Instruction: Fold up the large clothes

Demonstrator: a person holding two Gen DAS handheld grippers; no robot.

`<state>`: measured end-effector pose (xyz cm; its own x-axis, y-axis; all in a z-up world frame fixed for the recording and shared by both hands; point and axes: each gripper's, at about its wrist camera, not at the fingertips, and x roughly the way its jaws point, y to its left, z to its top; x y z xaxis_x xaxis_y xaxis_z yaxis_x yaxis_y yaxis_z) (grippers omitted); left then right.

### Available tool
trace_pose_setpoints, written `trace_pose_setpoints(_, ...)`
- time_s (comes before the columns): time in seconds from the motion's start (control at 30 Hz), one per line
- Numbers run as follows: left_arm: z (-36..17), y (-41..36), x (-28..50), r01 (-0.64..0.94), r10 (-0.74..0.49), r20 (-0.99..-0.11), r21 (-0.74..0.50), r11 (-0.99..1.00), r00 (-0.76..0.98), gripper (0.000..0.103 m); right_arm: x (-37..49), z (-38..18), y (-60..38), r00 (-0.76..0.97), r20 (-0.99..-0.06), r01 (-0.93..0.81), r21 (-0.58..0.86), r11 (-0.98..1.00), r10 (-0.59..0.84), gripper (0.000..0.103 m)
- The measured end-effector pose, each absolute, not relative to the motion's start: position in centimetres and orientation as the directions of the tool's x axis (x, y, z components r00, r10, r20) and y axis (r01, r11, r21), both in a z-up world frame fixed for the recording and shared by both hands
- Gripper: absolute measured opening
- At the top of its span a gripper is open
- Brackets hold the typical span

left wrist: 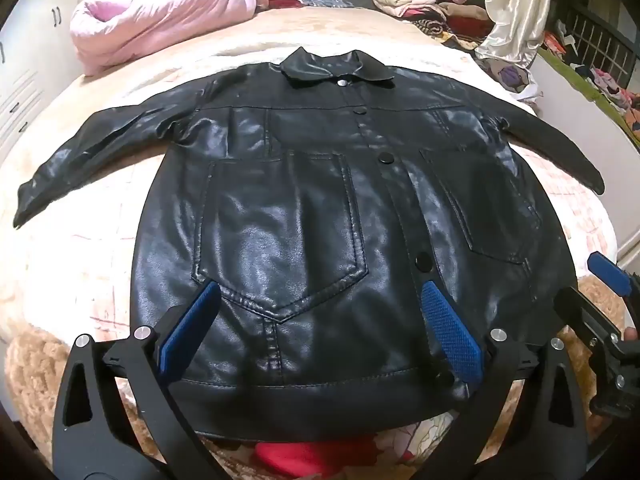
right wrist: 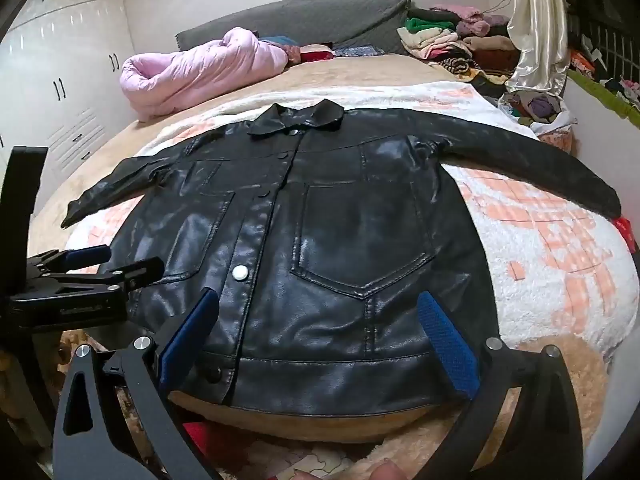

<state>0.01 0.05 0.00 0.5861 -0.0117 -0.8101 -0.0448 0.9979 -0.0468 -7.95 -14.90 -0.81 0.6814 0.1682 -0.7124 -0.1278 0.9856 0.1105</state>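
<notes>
A black leather jacket (left wrist: 304,208) lies flat and front up on the bed, buttoned, collar at the far end, both sleeves spread out sideways. It also shows in the right wrist view (right wrist: 340,232). My left gripper (left wrist: 320,300) is open, hovering above the jacket's hem over its left half, holding nothing. My right gripper (right wrist: 320,308) is open above the hem over the right half, holding nothing. The right gripper shows at the right edge of the left wrist view (left wrist: 608,276). The left gripper shows at the left edge of the right wrist view (right wrist: 96,264).
A white and pink fleece blanket (right wrist: 560,264) lies under the jacket on a tan bed cover (right wrist: 360,72). A rolled pink quilt (right wrist: 192,68) lies at the far left. Piles of clothes (right wrist: 448,40) and a cream curtain (right wrist: 536,32) stand at the far right. White wardrobes (right wrist: 68,60) line the left.
</notes>
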Motion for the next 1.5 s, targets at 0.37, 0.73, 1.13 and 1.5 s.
trace_pose_setpoints(0.37, 0.4, 0.1, 0.1, -0.037, -0.014, -0.805, -0.044, 0.998, 0.593, 0.094, -8.5, -0.2, -14.5, 0.701, -0.692, -0.145, 0.102, 0.984, 0.175, 0.099)
trace_pose_setpoints(0.73, 0.4, 0.1, -0.2, -0.044, -0.018, -0.801, -0.055, 0.998, 0.598, 0.094, -8.6, -0.3, -14.4, 0.697, -0.695, -0.147, 0.1, 0.984, 0.175, 0.099)
trace_pose_setpoints(1.13, 0.7, 0.2, -0.1, -0.044, -0.021, -0.798, -0.06, 0.997, 0.602, 0.094, -8.7, -0.2, -14.3, 0.7, -0.693, -0.148, 0.096, 0.984, 0.172, 0.099)
trace_pose_setpoints(1.5, 0.8, 0.2, -0.2, -0.044, -0.028, -0.795, -0.068, 0.997, 0.606, 0.094, -8.7, -0.1, -14.3, 0.699, -0.694, -0.149, 0.097, 0.984, 0.174, 0.099)
